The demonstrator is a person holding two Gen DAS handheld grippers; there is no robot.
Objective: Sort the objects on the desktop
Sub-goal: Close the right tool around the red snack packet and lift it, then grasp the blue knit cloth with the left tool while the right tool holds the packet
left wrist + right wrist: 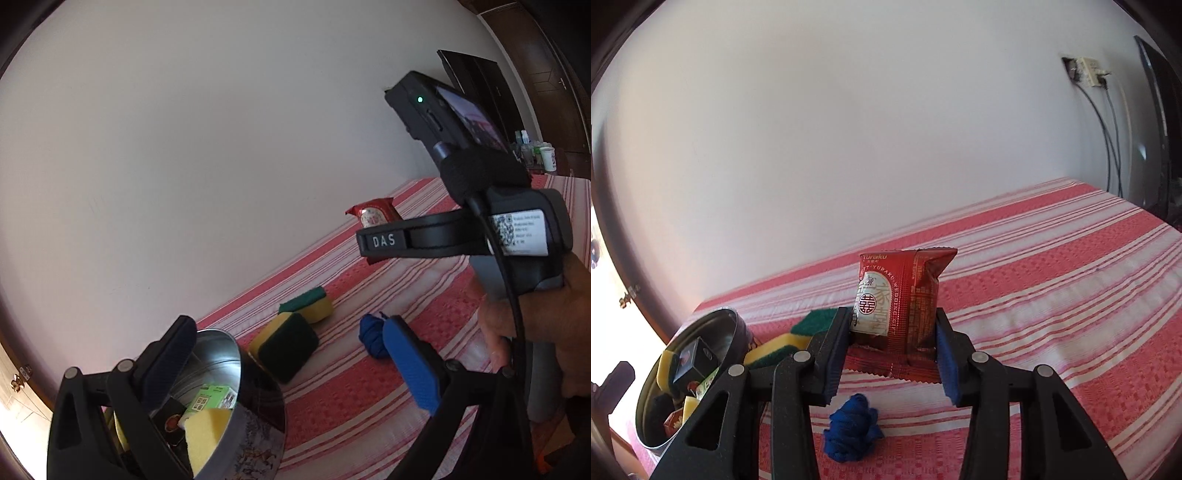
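A red snack packet [899, 302] stands between the pads of my right gripper [892, 347], which is shut on it just above the striped cloth; it also shows in the left wrist view [375, 218] behind the right gripper's finger [402, 240]. My left gripper [295, 365] is open and empty, its left finger over the round metal tin [236, 373]. The tin [731, 325] holds a yellow sponge [207, 435], small boxes and other items. Two yellow-green sponges [284, 343] [308, 302] and a blue yarn bundle [853, 432] lie on the cloth.
The red-and-white striped cloth [1052, 295] covers the table against a white wall. A dark monitor [1160, 122] and cables [1108, 140] stand at the far right. Bottles and a cup [546, 155] stand at the far end.
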